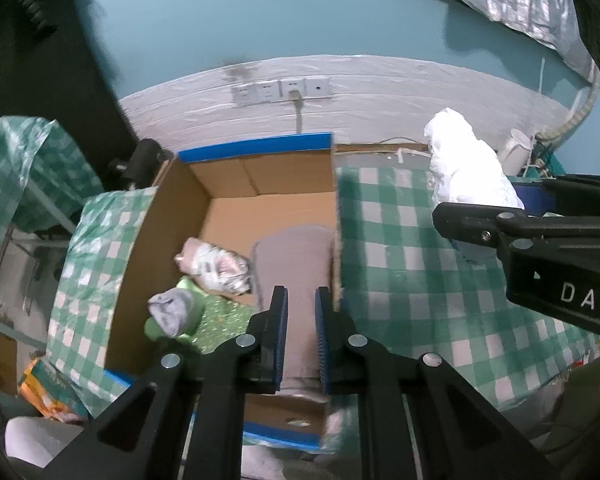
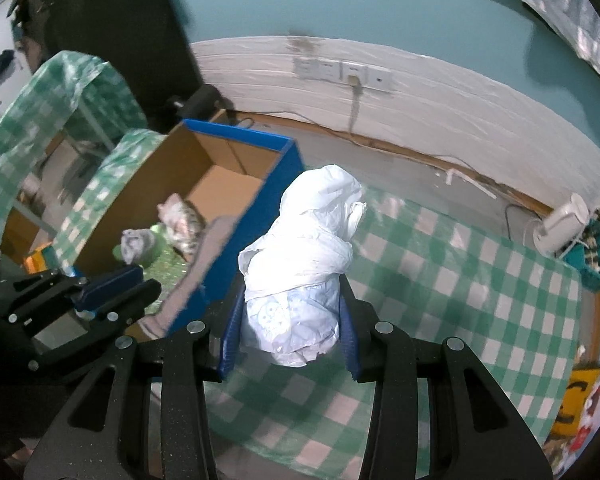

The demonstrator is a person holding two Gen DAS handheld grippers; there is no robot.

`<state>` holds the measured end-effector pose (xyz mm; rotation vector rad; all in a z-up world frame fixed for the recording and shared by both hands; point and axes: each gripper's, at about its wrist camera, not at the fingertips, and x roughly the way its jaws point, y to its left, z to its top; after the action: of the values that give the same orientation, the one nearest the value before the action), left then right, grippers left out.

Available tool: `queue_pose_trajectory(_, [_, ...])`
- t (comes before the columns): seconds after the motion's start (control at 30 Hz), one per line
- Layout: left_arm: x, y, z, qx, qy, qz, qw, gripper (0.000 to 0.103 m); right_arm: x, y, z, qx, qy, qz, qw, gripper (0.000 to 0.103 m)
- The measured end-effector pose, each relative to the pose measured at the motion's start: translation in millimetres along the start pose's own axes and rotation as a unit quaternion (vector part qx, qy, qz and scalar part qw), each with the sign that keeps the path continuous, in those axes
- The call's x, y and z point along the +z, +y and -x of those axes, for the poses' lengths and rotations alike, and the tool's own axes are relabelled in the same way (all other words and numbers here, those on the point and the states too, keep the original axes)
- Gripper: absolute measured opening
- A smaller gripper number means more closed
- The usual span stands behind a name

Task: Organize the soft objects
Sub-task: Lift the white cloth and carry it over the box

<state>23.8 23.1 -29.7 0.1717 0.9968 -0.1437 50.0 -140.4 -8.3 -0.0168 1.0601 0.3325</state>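
Observation:
A cardboard box (image 1: pixel 256 146) with blue outer walls (image 2: pixel 284 168) stands left of the checked table. In it lie a grey folded cloth (image 1: pixel 296 256) along the right wall, a pink and white wrapped bundle (image 1: pixel 216 266), and a grey rolled sock (image 1: pixel 172 312) on a green item (image 1: pixel 216 324). My left gripper (image 1: pixel 301 292) hovers over the grey cloth with its pads nearly together and nothing between them; it also shows as the left gripper (image 2: pixel 140 284) above the box's near end. My right gripper (image 2: pixel 292 296) is shut on a white plastic-wrapped bundle (image 2: pixel 308 248), held above the tablecloth.
A green checked tablecloth (image 2: pixel 480 300) covers the table to the right of the box. Wall sockets (image 1: pixel 280 90) with a plugged cable sit behind. A white appliance (image 2: pixel 560 220) stands at the far right edge. An orange packet (image 1: pixel 44 388) lies on the floor at left.

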Motion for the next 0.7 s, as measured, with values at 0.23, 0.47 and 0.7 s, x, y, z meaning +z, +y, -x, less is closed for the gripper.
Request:
queue_pose_trajectory(0.23, [-9.0, 34.2, 2.3, 0.015, 0.001, 0.029, 0.9995, 0.013, 12.6, 33.3, -7.0, 0.017, 0.002, 0.027, 0.999, 0.041])
queue_pose_trajectory(0.47, [-17.9, 61.9, -0.6, 0.028, 0.009, 0.054, 0.9981, 0.013, 20.8, 64.5, -21.0, 0.032, 0.013, 0.049, 0.998, 0.041])
queue_pose_trajectory(0.7, [-22.6, 81.0, -1.5, 0.034, 0.015, 0.073, 0.9967, 0.013, 26.2, 85.0, -37.3, 0.043, 0.027, 0.061, 0.997, 0.041])
